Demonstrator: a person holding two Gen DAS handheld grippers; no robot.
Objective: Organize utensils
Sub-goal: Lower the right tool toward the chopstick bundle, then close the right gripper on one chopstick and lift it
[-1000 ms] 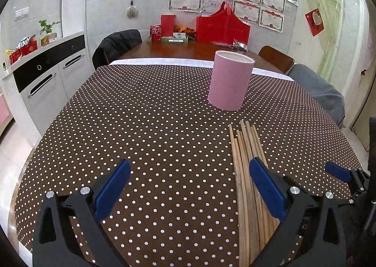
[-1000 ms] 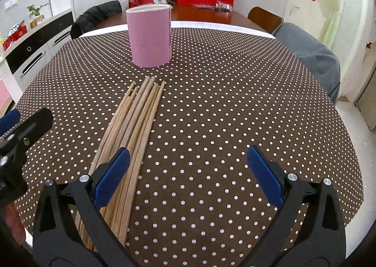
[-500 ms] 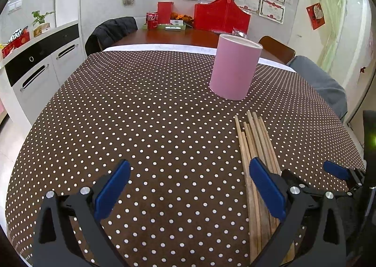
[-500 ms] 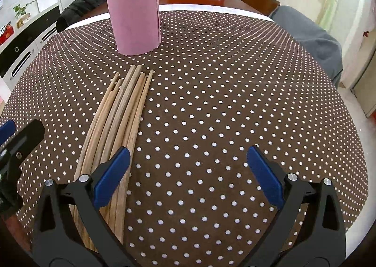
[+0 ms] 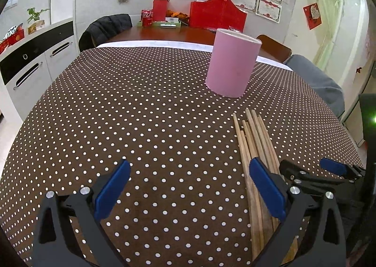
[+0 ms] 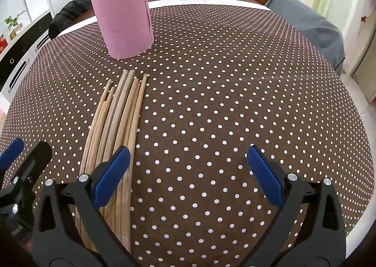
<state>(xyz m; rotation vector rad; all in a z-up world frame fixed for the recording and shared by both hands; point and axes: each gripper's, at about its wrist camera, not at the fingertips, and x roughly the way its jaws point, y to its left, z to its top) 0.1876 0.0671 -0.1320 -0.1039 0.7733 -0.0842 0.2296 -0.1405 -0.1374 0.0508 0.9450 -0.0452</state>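
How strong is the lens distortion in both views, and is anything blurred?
Left wrist view: fisheye bends the dotted tablecloth edges, dark corners; pink cylinder sharp. Right wrist view: the same bulge; chopsticks look curved, nothing noticeably blurred.

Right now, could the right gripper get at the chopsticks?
Probably yes: the right gripper is open, the chopsticks lie flat under its left finger, and nothing covers them. It would need to shift left.
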